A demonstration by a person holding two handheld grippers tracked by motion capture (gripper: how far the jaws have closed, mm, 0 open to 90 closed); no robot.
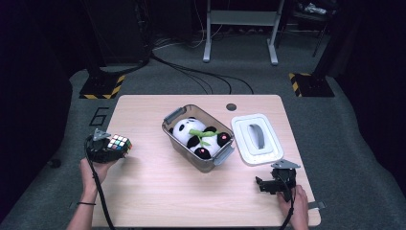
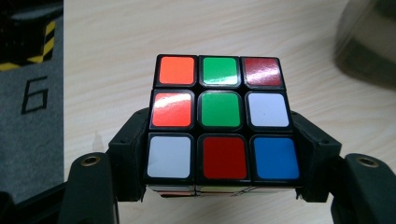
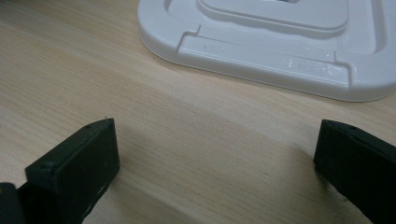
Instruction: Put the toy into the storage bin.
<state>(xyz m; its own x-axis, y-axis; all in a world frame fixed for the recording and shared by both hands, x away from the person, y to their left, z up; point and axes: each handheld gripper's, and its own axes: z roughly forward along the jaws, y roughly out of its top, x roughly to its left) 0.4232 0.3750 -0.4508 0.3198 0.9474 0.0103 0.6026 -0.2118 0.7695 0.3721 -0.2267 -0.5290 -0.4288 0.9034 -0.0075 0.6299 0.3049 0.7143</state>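
The wooden table (image 1: pixel 158 191) carries, near its centre, a clear storage bin (image 1: pixel 178 136) set at an angle, with a stuffed panda (image 1: pixel 189 134) lying inside it. Just to the bin's right, the white lid (image 1: pixel 244 143) rests flat on the tabletop, apart from the bin. At the left edge of the table, the left gripper (image 1: pixel 117 146) is clamped on a puzzle cube (image 2: pixel 222 119), its jaws pressing two opposite sides; the cube is held clear of the tabletop, green centre face toward the gripper's camera. At the front right, the right gripper (image 3: pixel 215 154) sits low over bare wood just short of the lid, jaws spread wide with nothing between them.
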